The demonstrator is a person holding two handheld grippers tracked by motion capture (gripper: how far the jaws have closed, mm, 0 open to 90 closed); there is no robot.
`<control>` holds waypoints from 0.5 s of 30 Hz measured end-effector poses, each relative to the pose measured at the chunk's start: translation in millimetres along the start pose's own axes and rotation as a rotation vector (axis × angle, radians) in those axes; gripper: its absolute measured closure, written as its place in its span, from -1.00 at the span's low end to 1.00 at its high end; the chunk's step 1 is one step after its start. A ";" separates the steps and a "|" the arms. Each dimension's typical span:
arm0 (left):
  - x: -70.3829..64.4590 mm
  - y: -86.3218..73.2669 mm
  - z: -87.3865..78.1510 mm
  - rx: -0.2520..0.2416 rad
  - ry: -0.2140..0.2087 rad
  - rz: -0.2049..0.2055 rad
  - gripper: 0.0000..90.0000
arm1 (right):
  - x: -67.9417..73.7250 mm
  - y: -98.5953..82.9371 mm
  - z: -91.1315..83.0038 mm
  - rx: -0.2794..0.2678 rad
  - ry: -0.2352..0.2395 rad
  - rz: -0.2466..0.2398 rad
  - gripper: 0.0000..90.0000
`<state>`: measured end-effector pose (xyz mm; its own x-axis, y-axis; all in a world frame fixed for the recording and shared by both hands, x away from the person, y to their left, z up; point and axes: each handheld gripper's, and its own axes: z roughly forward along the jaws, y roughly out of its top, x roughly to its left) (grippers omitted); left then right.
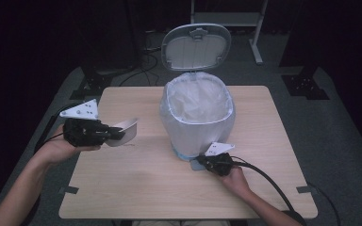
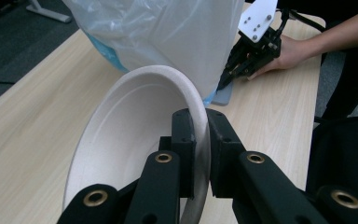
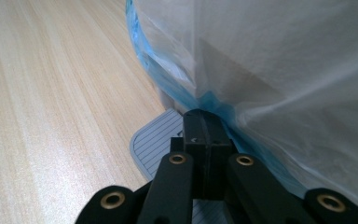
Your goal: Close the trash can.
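left gripper point(image 1: 115, 133): jaws clamped on the rim of a white paper bowl point(image 1: 125, 132), held tilted above the table point(image 1: 136, 188), left of the bin
right gripper point(image 1: 206, 161): jaws closed with nothing between them, tips pressing the grey pedal point(image 3: 156, 140)
step: pedal held down, lid point(image 1: 196, 46) up; bowl not yet over the opening
next: lift the bowl above the lined bin point(image 1: 197, 115), release inside; keep the pedal pressed
in the way: the bin's high rim; loose liner

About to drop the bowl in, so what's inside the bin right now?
From the high view, the bin stands with its lid up, and a white plastic liner covers the inside. Nothing else shows in it, though the crumpled liner hides the bottom.
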<state>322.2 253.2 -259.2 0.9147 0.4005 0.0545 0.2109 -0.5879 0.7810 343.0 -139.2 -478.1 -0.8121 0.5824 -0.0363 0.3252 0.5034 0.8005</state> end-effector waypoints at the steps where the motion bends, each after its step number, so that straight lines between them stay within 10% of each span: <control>1: 0.0 1.2 -0.3 0.000 -0.001 0.001 0.84 | 0.0 0.0 0.0 0.000 0.000 0.000 1.00; 15: 4.3 20.6 -7.0 -0.021 0.000 0.007 0.84 | 0.1 -0.1 0.0 -0.001 0.002 0.002 1.00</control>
<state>328.0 247.8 -238.5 0.9161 0.3965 0.0603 0.1970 -0.5759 0.7934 342.9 -139.1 -478.1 -0.8122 0.5824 -0.0335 0.3266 0.5015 0.8011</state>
